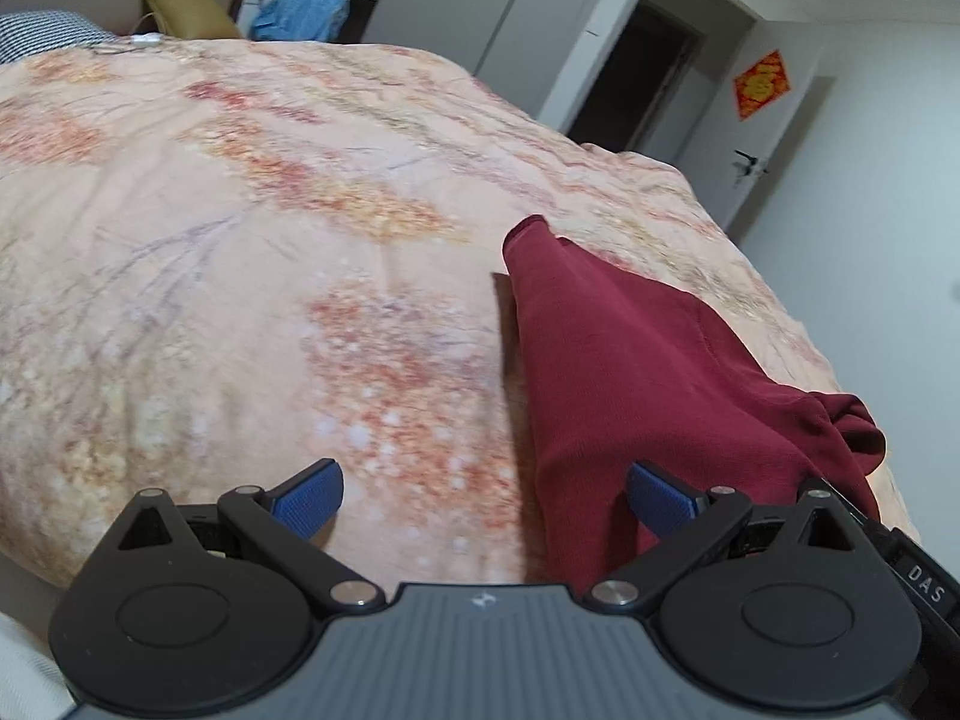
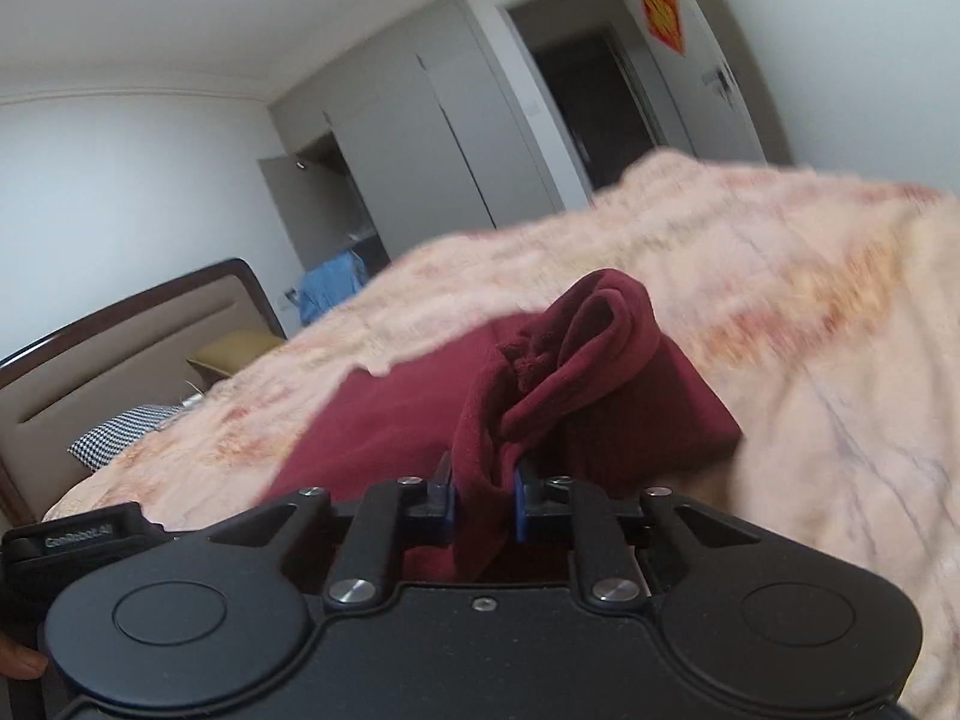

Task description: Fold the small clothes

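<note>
Across the lower edge of the left wrist view sits the left gripper, its blue pads spread wide apart and holding nothing. Above it, filling the left and centre of the frame, lies the floral bedspread, peach with orange and red sprays. Right of centre, a dark red garment rises in a narrow peak and drapes down toward the lower right, where its bunched edge hangs beside the gripper's right finger. At the upper left are a checked pillow and an olive cushion; at the upper right, a dark doorway and a red paper decoration.

At the far left of the right wrist view stands the headboard. In the lower centre, the right gripper is clamped on a fold of the garment, which bunches up just above the pads and spreads over the bedspread behind.
</note>
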The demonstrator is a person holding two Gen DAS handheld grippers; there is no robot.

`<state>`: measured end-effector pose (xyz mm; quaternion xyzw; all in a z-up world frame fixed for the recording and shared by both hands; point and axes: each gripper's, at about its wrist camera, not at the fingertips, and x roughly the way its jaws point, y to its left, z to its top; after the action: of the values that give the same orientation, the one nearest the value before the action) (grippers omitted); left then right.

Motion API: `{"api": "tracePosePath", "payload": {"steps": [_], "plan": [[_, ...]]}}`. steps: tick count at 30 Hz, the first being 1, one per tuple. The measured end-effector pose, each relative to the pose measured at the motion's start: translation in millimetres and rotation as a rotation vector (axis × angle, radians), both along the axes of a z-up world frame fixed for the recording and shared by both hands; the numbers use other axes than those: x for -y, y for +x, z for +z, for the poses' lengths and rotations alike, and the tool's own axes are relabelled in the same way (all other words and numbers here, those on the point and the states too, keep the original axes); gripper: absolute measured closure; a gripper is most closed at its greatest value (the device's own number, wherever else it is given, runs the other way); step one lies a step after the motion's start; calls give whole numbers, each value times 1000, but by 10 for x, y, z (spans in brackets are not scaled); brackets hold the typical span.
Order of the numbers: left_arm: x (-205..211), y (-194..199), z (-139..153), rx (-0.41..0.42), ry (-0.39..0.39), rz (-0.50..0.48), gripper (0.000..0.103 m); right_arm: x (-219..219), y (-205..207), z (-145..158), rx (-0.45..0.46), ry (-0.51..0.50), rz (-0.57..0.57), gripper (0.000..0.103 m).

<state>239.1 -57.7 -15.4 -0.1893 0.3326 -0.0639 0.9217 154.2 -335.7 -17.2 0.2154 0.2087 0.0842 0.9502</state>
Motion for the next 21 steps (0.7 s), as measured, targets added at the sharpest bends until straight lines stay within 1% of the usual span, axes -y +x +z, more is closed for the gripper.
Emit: {"api": "tracePosePath", "payload": {"steps": [2, 4, 5, 6, 7, 8, 10, 11, 12, 13, 14, 15, 16, 19, 21], "plan": [[77, 21, -51, -17, 8, -19, 0, 28, -24, -60, -15, 19, 4, 82], [129, 27, -110, -32, 18, -23, 0, 4, -61, -71, -4, -5, 6, 75], [147, 24, -121, -31, 29, -24, 0, -6, -70, -72, 1, -12, 8, 74], [154, 23, -122, -30, 36, -25, 0, -3, -77, -70, 2, -13, 11, 72], [152, 24, -118, -31, 36, -23, 0, 7, -88, -70, 4, -8, 18, 65], [139, 28, -117, -33, 30, -22, 0, -1, -77, -55, 6, -2, 20, 61], [124, 28, -121, -35, 24, -21, 0, 9, -112, -22, 28, -7, 4, 42], [113, 29, -123, -35, 25, -21, 0, 17, -143, 12, 43, -23, -13, 35], [112, 26, -125, -34, 26, -21, 0, 25, -174, 46, 62, -42, -31, 24], [110, 24, -127, -33, 26, -21, 0, 43, -193, 81, 82, -60, -49, 20], [110, 26, -129, -33, 28, -20, 0, 66, -195, 117, 99, -77, -69, 20], [113, 25, -132, -32, 29, -20, 0, 90, -161, 153, 109, -91, -93, 16], [115, 25, -136, -31, 29, -19, 0, 120, -93, 195, 106, -104, -121, 11], [116, 23, -142, -30, 30, -19, 0, 229, 244, 347, 73, -122, -187, 4], [115, 19, -145, -31, 32, -18, 0, 297, 478, 396, 53, -133, -227, 1]]}}
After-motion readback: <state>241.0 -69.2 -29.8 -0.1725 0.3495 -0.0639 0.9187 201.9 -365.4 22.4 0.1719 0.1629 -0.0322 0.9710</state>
